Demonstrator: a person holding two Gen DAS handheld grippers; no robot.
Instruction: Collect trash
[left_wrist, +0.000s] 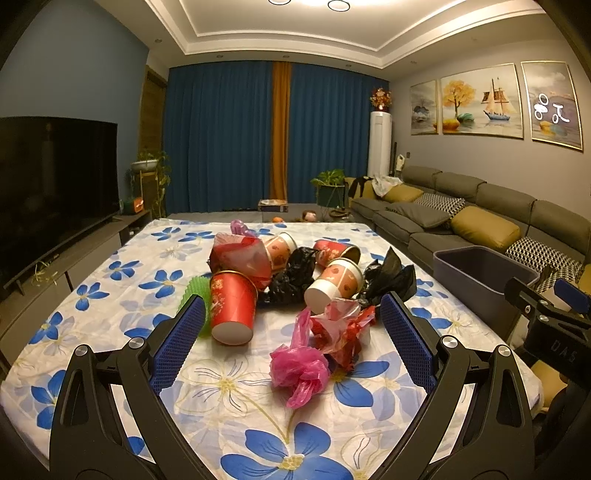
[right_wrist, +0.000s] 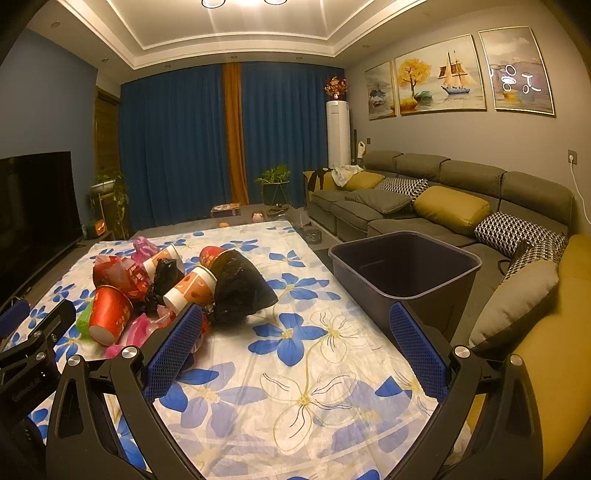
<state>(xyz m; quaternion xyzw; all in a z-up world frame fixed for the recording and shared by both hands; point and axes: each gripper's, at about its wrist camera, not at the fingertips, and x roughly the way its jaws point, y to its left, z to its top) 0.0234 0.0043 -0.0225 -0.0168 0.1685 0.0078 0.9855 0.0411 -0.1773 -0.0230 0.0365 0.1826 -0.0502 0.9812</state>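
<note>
Both tools gape wide and carry nothing. The left tool (left_wrist: 291, 325) hangs over the near edge of the trash heap; the right tool (right_wrist: 295, 334) sits over bare flowered cloth (right_wrist: 295, 369), between the heap and the grey bin (right_wrist: 406, 266).

All trash is clustered mid-bench on that cloth. The bin stands at the bench's right edge and looks empty inside.

Nearest to the left tool:
- pink plastic bag (left_wrist: 299, 369), knotted, lying between the fingers' line
- crumpled red-and-clear wrapper (left_wrist: 343, 328), just behind it
- red paper cup (left_wrist: 232, 310), on its side with its base toward the camera, close to the left finger

Further back:
- white-and-orange paper cup (left_wrist: 334, 284), tipped over
- black plastic bags (left_wrist: 291, 277)
- green foam fruit net (left_wrist: 195, 299), partly behind the red cup
- more cups, partly hidden

Handling, judged:
- Everything is very light.
- Bags and wrapper are soft and slick. Pinch the bunched knot, not a loose flap.
- Cups are thin, crush easily and will roll. Close across the body near the rim, gently.
- Light pieces may drag neighbours along.
</note>
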